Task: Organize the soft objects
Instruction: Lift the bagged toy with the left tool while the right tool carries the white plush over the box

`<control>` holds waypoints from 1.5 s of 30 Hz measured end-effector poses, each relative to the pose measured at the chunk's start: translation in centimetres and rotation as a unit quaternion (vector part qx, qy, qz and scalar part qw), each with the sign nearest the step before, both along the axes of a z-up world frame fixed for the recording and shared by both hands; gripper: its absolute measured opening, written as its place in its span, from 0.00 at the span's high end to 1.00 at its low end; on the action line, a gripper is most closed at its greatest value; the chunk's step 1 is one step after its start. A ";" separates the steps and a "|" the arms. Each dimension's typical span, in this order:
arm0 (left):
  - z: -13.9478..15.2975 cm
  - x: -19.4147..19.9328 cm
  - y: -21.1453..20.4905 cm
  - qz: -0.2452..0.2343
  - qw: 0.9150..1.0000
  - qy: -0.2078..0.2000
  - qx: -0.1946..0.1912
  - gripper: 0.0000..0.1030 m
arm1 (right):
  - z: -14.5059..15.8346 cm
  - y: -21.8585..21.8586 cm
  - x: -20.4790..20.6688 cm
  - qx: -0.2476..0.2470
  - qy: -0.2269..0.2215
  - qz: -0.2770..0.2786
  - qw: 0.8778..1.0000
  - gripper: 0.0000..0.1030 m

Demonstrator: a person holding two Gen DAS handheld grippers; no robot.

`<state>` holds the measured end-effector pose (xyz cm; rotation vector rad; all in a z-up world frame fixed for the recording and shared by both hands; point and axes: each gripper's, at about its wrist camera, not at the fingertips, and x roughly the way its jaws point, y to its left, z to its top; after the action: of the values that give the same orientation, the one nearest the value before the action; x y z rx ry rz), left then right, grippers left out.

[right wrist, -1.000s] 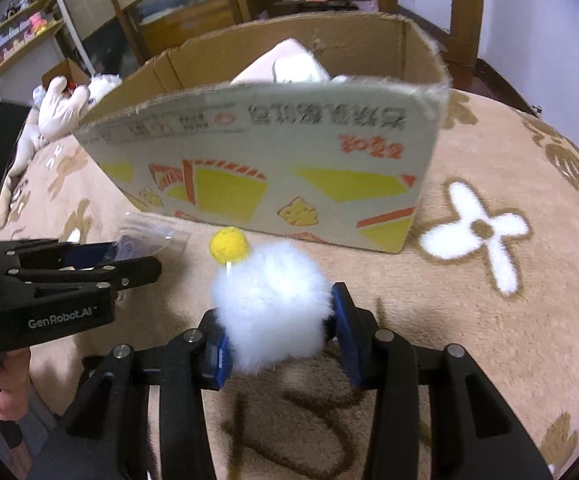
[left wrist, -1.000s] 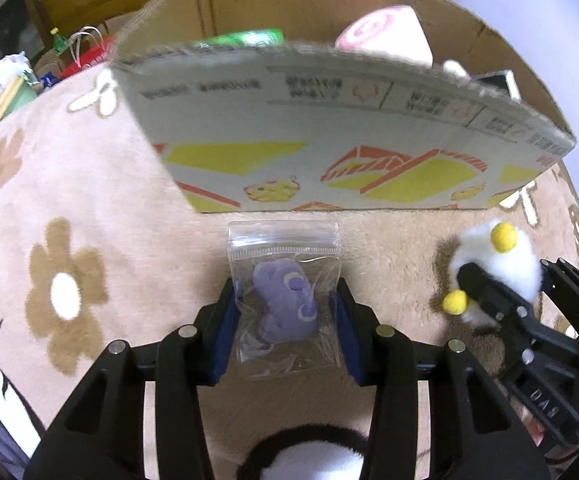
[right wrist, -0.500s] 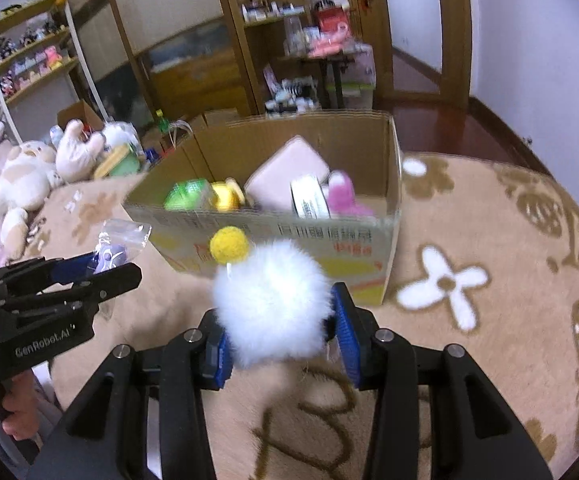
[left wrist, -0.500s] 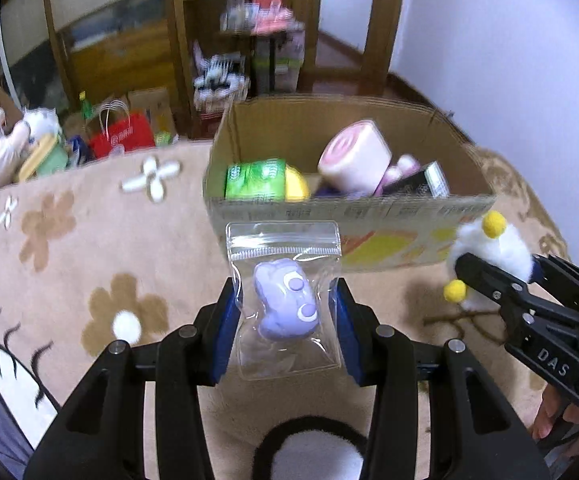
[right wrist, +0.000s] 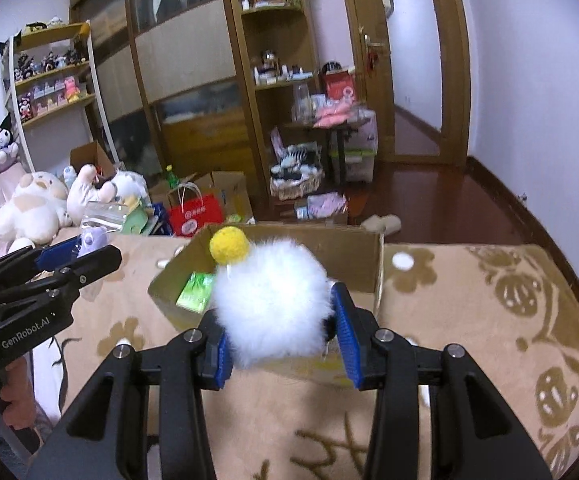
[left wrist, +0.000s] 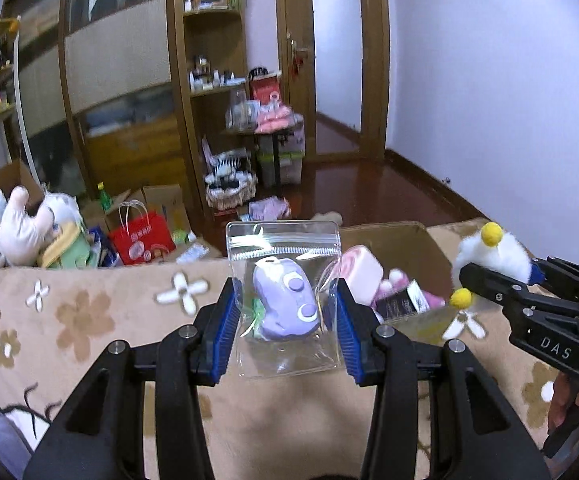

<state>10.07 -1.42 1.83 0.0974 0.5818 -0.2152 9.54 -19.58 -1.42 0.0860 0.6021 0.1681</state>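
Observation:
My left gripper is shut on a clear zip bag holding a purple soft toy, raised above the near side of the cardboard box. My right gripper is shut on a white fluffy pom toy with yellow balls, held over the same cardboard box. In the left wrist view the white pom toy and the right gripper hang at the right. In the right wrist view the left gripper with the purple toy is at the left.
The box holds a pink-white roll, a green pack and other small items. It stands on a beige flower-pattern blanket. Plush toys, a red bag and shelves lie beyond the bed's far edge.
Both grippers have risen with their toys still gripped. The box, which first filled the views with its printed side, now sits low and shows its open top.

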 end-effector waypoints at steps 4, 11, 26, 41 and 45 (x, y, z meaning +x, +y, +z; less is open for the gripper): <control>1.0 0.9 -0.4 -0.003 1.000 -0.018 0.000 0.58 | 0.9 -0.5 0.7 0.005 -0.014 -0.004 1.000 0.56; 2.5 2.5 -1.7 -0.008 0.998 -0.059 0.013 0.58 | 2.2 -0.9 2.3 -0.010 -0.039 -0.010 0.999 0.56; -1.3 7.4 -2.8 -0.014 0.999 -0.027 0.021 0.57 | -0.6 -1.3 5.5 -0.001 -0.042 -0.015 0.999 0.55; -7.0 9.7 -3.4 -0.026 0.999 0.036 0.024 0.55 | -4.4 -0.3 7.2 -0.003 -0.001 -0.004 1.000 0.52; -7.4 10.2 -3.1 -0.012 0.998 0.054 0.012 0.46 | -4.7 -0.6 7.5 0.004 0.003 -0.011 1.000 0.44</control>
<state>20.27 -4.50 -5.54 0.1173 0.6912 -0.2381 17.04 -20.21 -6.09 0.0998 0.6058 0.1495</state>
